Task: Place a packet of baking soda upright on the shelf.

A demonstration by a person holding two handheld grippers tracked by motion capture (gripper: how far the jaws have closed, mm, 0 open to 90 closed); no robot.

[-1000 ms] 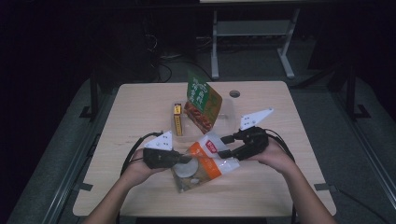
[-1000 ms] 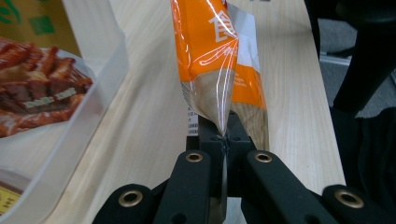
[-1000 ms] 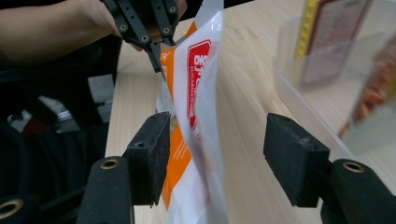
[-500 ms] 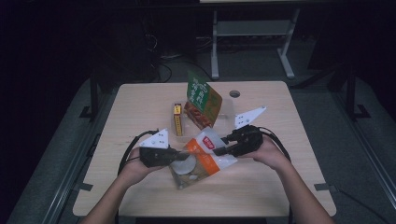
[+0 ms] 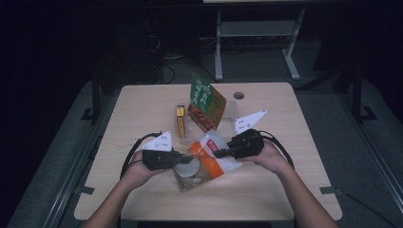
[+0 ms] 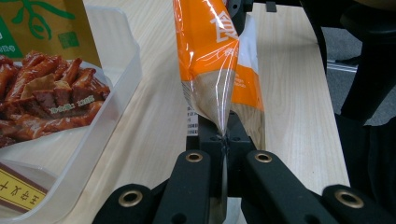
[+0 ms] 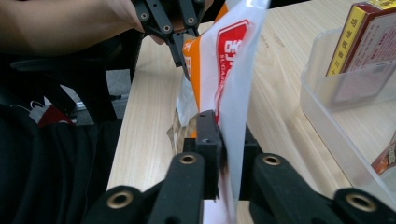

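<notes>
Here we hold one orange-and-white snack bag [image 5: 205, 161] between both grippers.

Nearest us, our left gripper [image 6: 223, 140] is clamped on the bag's clear lower edge, and our right gripper [image 7: 224, 140], whose jaws have just been closing, now pinches its white edge, so the bag hangs stretched just above the table [image 5: 142, 104]. Beyond it we see a clear plastic tray [image 6: 126, 56], a yellow box [image 5: 180, 121] and a green-and-orange snack pouch [image 5: 205, 99] standing upright.
</notes>
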